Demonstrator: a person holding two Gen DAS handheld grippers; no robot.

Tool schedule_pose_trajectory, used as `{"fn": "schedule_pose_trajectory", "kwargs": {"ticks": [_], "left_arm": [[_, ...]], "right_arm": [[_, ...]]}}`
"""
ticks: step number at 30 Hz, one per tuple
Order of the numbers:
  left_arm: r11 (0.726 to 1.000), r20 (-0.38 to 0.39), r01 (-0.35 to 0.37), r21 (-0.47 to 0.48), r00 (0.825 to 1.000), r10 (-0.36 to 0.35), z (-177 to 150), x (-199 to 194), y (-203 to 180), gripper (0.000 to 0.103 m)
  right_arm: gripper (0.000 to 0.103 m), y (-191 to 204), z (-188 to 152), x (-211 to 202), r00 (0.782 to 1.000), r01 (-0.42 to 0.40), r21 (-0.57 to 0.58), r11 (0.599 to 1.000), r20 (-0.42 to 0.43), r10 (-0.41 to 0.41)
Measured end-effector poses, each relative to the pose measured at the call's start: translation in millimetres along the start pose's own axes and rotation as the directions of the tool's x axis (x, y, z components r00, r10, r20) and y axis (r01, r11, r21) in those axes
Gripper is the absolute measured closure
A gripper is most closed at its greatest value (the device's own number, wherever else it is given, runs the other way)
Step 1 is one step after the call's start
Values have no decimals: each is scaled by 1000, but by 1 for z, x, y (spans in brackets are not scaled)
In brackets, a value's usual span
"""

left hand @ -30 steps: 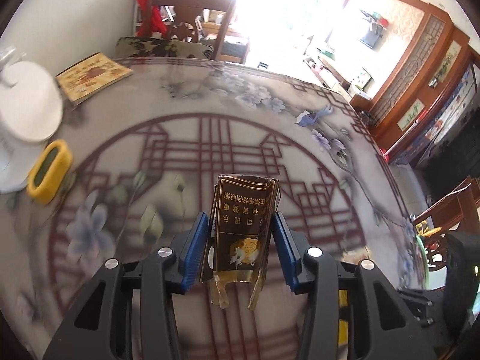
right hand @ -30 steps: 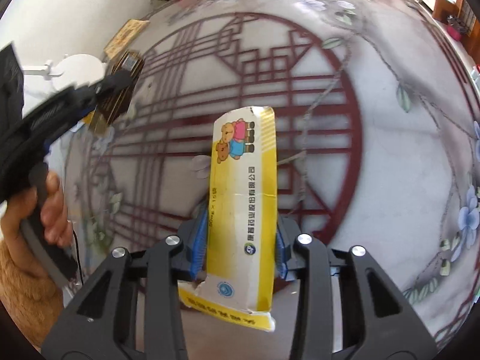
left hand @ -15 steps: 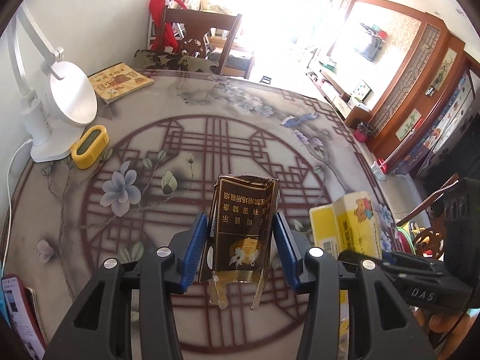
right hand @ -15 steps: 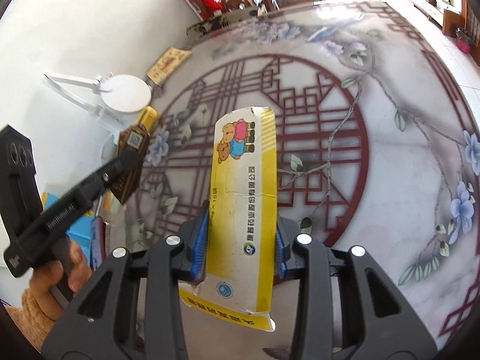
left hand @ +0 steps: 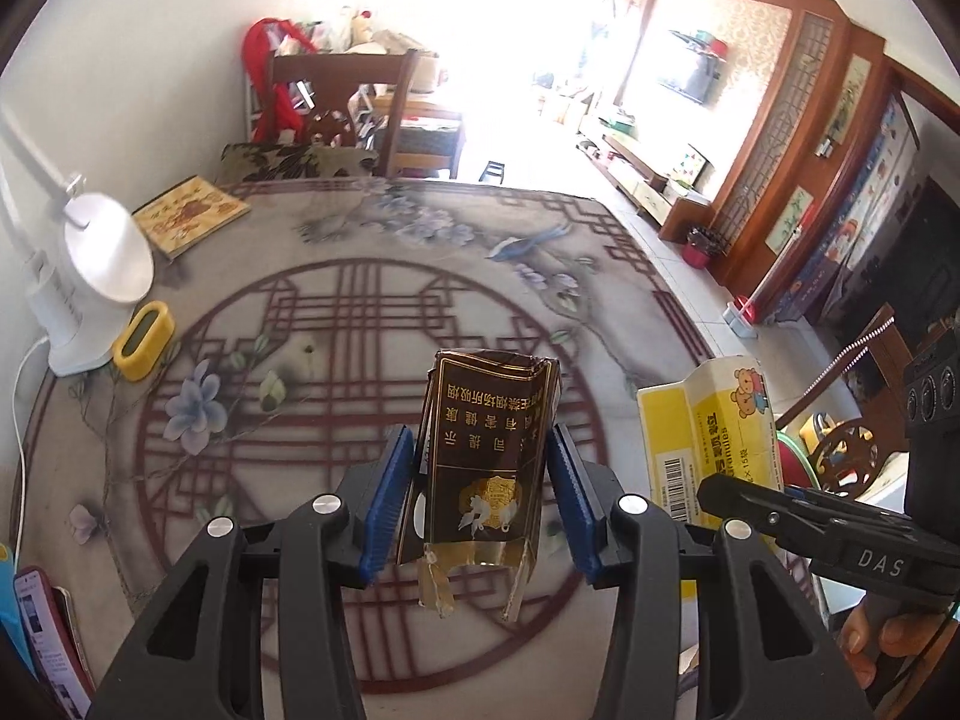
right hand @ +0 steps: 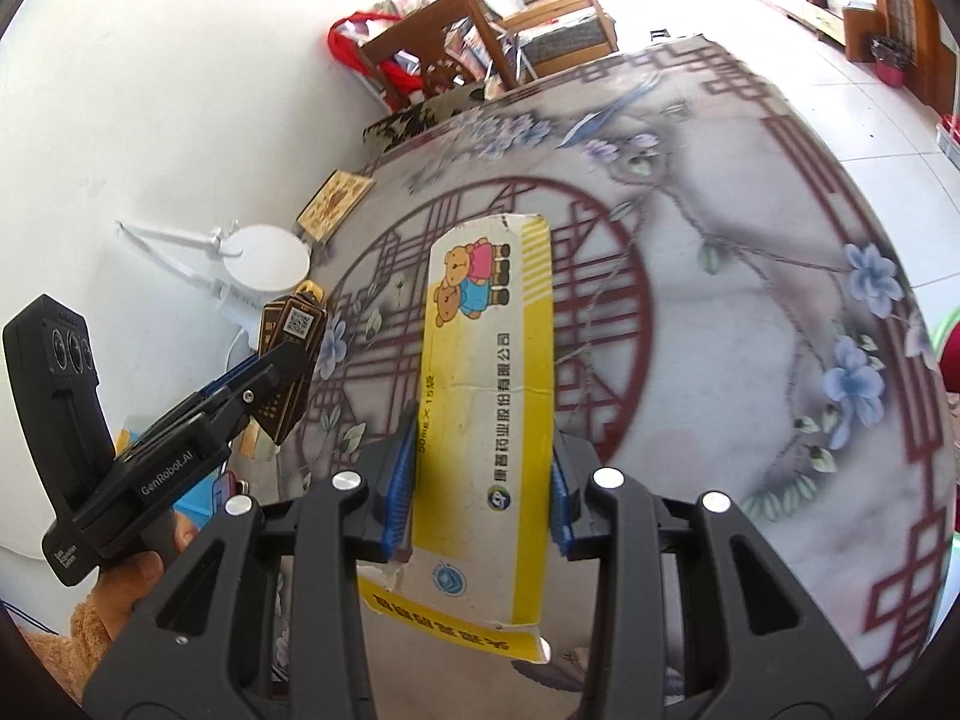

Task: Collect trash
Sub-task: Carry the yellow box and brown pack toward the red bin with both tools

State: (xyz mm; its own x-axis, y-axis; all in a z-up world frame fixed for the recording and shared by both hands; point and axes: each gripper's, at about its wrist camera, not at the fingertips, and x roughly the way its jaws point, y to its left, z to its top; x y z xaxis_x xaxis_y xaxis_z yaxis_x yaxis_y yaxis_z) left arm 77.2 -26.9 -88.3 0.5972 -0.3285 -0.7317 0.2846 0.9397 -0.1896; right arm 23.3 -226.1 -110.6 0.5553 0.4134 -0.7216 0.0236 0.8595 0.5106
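My left gripper (left hand: 480, 492) is shut on a crumpled brown cigarette pack (left hand: 489, 456) with gold print, held above the patterned table (left hand: 360, 324). My right gripper (right hand: 480, 480) is shut on an opened yellow and white medicine box (right hand: 486, 396) with cartoon bears. The yellow box also shows in the left wrist view (left hand: 702, 426) at the right, held by the right gripper. The brown pack shows in the right wrist view (right hand: 291, 360) at the left, in the left gripper.
A white desk lamp (left hand: 90, 276), a yellow clock (left hand: 144, 339) and a booklet (left hand: 189, 222) sit at the table's left. A phone (left hand: 45, 630) lies at the near left. A wooden chair (left hand: 348, 108) stands behind the table; floor lies to the right.
Both grippers have lifted and pulled back from the table with their items still held. The right gripper and its yellow box have come into the left wrist view.
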Motion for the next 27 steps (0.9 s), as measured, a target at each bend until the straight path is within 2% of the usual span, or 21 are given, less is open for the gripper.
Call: {"fn": "schedule_pose_trajectory", "kwargs": {"ticks": [27], "left_arm": [[984, -29, 89, 151, 996, -85, -8, 21, -164, 59]], "right_arm": [[67, -130, -14, -108, 993, -3, 155, 988, 116, -15]]}}
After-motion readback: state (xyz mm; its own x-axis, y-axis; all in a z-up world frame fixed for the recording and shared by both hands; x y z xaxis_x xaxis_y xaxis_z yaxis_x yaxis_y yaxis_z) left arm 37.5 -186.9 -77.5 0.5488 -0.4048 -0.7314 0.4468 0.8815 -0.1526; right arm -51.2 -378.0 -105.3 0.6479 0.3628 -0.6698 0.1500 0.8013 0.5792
